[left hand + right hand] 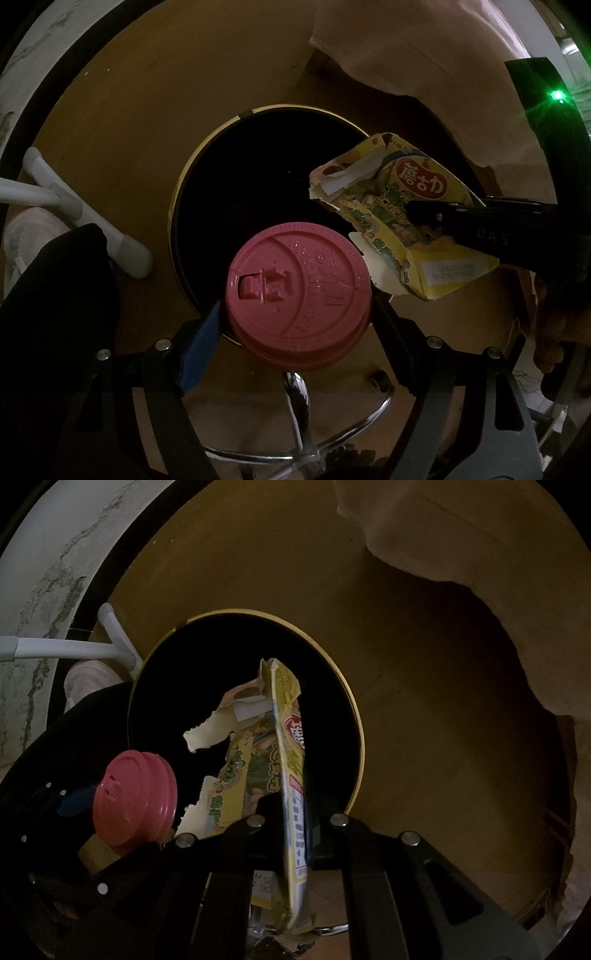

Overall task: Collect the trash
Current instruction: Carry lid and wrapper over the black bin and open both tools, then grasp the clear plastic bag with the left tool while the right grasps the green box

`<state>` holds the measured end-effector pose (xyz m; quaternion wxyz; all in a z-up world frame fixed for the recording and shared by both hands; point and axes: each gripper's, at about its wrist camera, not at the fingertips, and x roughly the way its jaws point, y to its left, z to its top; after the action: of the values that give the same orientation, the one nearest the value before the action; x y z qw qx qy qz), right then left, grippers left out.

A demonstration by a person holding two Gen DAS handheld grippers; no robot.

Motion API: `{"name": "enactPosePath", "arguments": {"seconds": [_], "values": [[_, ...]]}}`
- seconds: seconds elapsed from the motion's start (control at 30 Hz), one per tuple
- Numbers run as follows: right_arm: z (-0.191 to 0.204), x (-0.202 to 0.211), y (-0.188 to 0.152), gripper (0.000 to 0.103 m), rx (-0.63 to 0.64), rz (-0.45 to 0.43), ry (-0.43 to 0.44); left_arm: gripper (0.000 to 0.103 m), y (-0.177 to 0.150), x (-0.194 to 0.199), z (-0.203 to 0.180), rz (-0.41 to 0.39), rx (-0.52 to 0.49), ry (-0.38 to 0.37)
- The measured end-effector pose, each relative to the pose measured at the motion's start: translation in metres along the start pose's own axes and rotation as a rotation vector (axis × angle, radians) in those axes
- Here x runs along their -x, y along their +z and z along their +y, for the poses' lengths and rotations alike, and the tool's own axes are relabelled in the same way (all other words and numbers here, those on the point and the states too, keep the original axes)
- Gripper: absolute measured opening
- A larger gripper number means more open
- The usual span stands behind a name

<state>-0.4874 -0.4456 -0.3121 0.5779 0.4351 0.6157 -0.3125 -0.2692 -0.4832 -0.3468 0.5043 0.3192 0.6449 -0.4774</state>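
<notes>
Both tools hang over a round black trash bin (236, 192) with a thin gold rim, standing on a tan wood floor (129, 122).

The left tool (297, 317) points steeply down and is clamped on a paper cup topped by a pink sip lid (297, 291). Its blue-padded finger (199, 350) presses the cup's left side and the black finger the right, so the jaws stand wide apart around the cup. In the left wrist view the lid overlaps the near edge of the bin's opening. In the right wrist view the same cup (135, 801) shows at the lower left, tilted, with a strip of its pale yellow wall visible under the lid.

The right tool (293, 812) points straight down with its jaws together, pinching a torn, flattened yellow snack box (288, 760) edge-on. The box carries a red oval logo and cartoon printing, and its ripped flaps spread out over the dark mouth of the bin. From the left wrist view the box (399, 221) sits just beside the pink lid, to its right, over the bin's right rim, with the right tool's black fingers (461, 218) closed across it.

A white furniture leg (74, 206) stands left of the bin, beside a person's pale shoe (86, 681). A pinkish cloth (424, 55) hangs at the upper right. A chrome chair base (299, 417) shows below the left tool.
</notes>
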Motion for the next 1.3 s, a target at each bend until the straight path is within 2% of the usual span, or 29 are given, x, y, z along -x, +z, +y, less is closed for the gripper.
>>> {"name": "enactPosePath", "arguments": {"seconds": [0.4, 0.47, 0.53, 0.57, 0.6, 0.63, 0.67, 0.73, 0.8, 0.87, 0.9, 0.93, 1.0, 1.03, 1.07, 1.13, 1.2, 1.3], "values": [[-0.009, 0.006, 0.000, 0.006, -0.040, -0.030, 0.024, 0.080, 0.000, -0.005, -0.004, 0.000, -0.004, 0.005], [-0.017, 0.010, 0.001, 0.008, -0.079, -0.035, 0.073, 0.092, 0.000, -0.005, -0.005, -0.014, 0.003, 0.009], [-0.024, 0.016, 0.002, 0.015, -0.110, -0.040, 0.115, 0.094, -0.001, -0.004, -0.007, -0.030, 0.003, 0.009], [-0.028, 0.021, 0.002, 0.035, -0.121, -0.053, 0.117, 0.094, -0.002, -0.004, -0.010, -0.033, -0.010, 0.007], [-0.033, 0.029, 0.001, 0.067, -0.128, -0.076, 0.108, 0.094, -0.003, -0.003, -0.012, -0.035, -0.018, 0.009], [-0.035, 0.037, 0.000, 0.077, -0.130, -0.099, 0.104, 0.094, -0.004, -0.002, -0.014, -0.037, -0.025, 0.010], [-0.038, 0.047, -0.002, 0.080, -0.130, -0.125, 0.101, 0.094, -0.005, 0.001, -0.018, -0.046, -0.036, 0.002], [-0.045, 0.068, -0.005, 0.080, -0.137, -0.159, 0.092, 0.094, -0.006, 0.013, -0.026, -0.083, -0.066, 0.000], [-0.049, 0.093, -0.011, 0.080, -0.134, -0.217, 0.065, 0.094, -0.009, 0.039, -0.046, -0.177, -0.138, 0.015], [-0.051, 0.140, -0.020, 0.080, -0.112, -0.351, 0.008, 0.094, -0.016, 0.073, -0.067, -0.290, -0.210, 0.007], [-0.052, 0.162, -0.025, 0.084, -0.106, -0.418, -0.022, 0.094, -0.022, 0.095, -0.078, -0.348, -0.243, -0.001], [-0.052, 0.190, -0.033, 0.087, -0.099, -0.508, -0.050, 0.094, -0.027, 0.115, -0.087, -0.398, -0.270, -0.012], [-0.049, 0.246, -0.050, 0.096, -0.090, -0.692, -0.085, 0.094, -0.049, 0.177, -0.110, -0.546, -0.333, -0.033], [-0.045, 0.274, -0.061, 0.096, -0.085, -0.789, -0.104, 0.094, -0.057, 0.198, -0.117, -0.602, -0.350, -0.031], [-0.039, 0.301, -0.072, 0.096, -0.077, -0.873, -0.118, 0.094, -0.071, 0.232, -0.124, -0.691, -0.365, -0.011], [-0.023, 0.345, -0.088, 0.096, -0.050, -0.999, -0.120, 0.097, -0.096, 0.286, -0.126, -0.831, -0.357, 0.042], [-0.004, 0.370, -0.097, 0.096, -0.019, -1.073, -0.101, 0.097, -0.121, 0.338, -0.114, -0.952, -0.294, 0.135], [0.042, 0.392, -0.101, 0.096, 0.076, -1.122, -0.045, 0.097, -0.153, 0.390, -0.067, -1.041, -0.137, 0.272]]}}
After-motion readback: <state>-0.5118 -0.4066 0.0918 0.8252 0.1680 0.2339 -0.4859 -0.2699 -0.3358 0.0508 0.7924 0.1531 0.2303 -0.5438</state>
